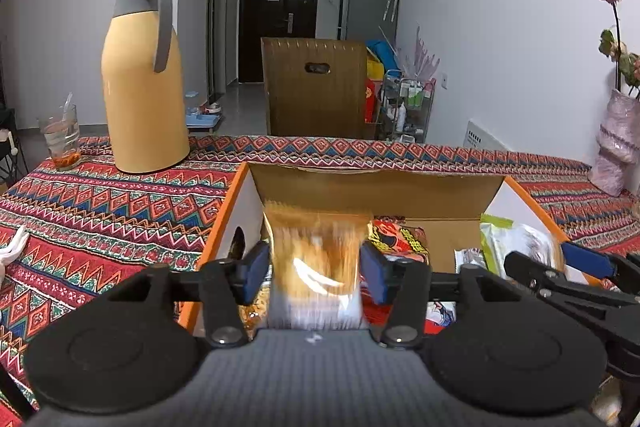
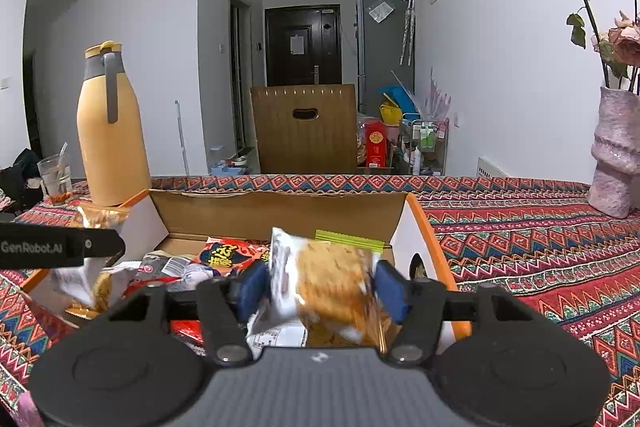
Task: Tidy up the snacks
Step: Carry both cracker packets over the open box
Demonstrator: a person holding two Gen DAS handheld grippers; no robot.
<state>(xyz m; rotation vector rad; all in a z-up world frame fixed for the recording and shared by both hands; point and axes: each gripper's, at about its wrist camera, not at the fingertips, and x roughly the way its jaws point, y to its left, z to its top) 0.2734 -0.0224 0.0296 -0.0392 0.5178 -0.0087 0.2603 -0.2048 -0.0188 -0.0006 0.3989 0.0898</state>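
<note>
An open cardboard box (image 1: 372, 187) with orange edges stands on the patterned tablecloth (image 1: 100, 207) and holds several snack packets, among them a red one (image 1: 396, 239) and a green-topped one (image 1: 496, 227). My left gripper (image 1: 315, 269) hangs over the box's left half. A blurred orange-brown snack packet (image 1: 316, 251) stands loose between its blue pads, which do not press it. My right gripper (image 2: 320, 287) hangs over the right half of the box (image 2: 280, 211). A silver packet of brown crackers (image 2: 332, 279) sits tilted between its parted pads. The left gripper's black finger (image 2: 60, 247) shows at the left.
A tall yellow thermos jug (image 1: 140, 87) and a drinking glass (image 1: 60, 139) stand on the table left of the box. A pink vase (image 2: 612, 155) with dried roses stands at the far right. A brown chair back (image 1: 316, 87) rises behind the table's far edge.
</note>
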